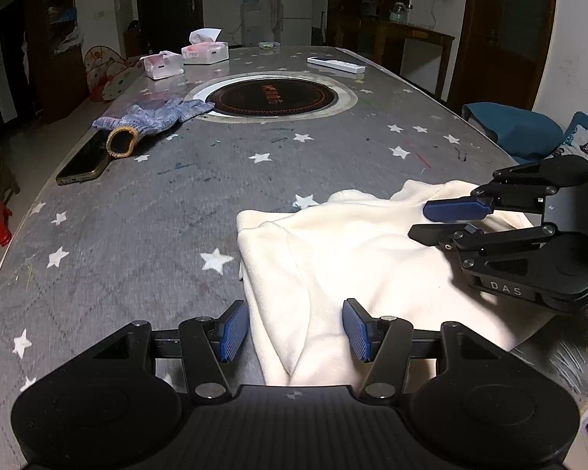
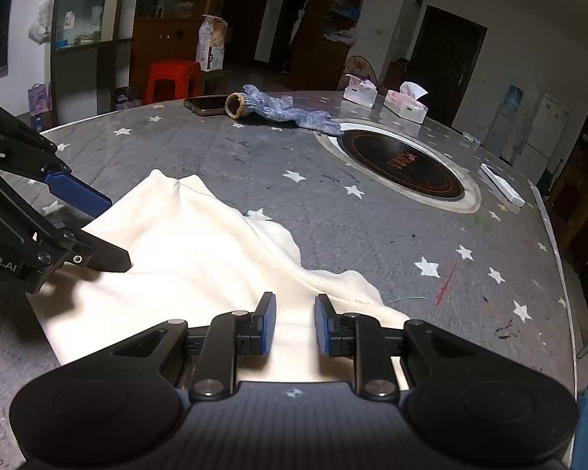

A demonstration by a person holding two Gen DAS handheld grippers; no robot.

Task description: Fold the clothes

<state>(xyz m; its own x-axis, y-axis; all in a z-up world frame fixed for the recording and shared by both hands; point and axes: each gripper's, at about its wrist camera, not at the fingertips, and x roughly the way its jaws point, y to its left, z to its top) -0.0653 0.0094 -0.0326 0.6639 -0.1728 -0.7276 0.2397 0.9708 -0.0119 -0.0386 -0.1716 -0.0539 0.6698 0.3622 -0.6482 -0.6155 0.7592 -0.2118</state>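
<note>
A cream-white garment (image 1: 345,250) lies rumpled on the near part of the grey star-patterned table (image 1: 137,203); it also shows in the right wrist view (image 2: 200,250). My left gripper (image 1: 294,329) is open, its jaws astride the garment's near left edge. My right gripper (image 2: 294,325) is open, just above the garment's near edge. In the left wrist view the right gripper (image 1: 427,221) sits over the garment's right side, jaws apart. In the right wrist view the left gripper (image 2: 106,231) sits at the garment's left side, jaws apart.
A blue knitted glove (image 1: 153,121) and a phone (image 1: 84,162) lie at the far left. A round hotplate (image 1: 272,96) is set in the table's middle. Tissue boxes (image 1: 204,53) and a white remote (image 1: 335,64) sit at the far end. A red stool (image 2: 172,80) stands beyond the table.
</note>
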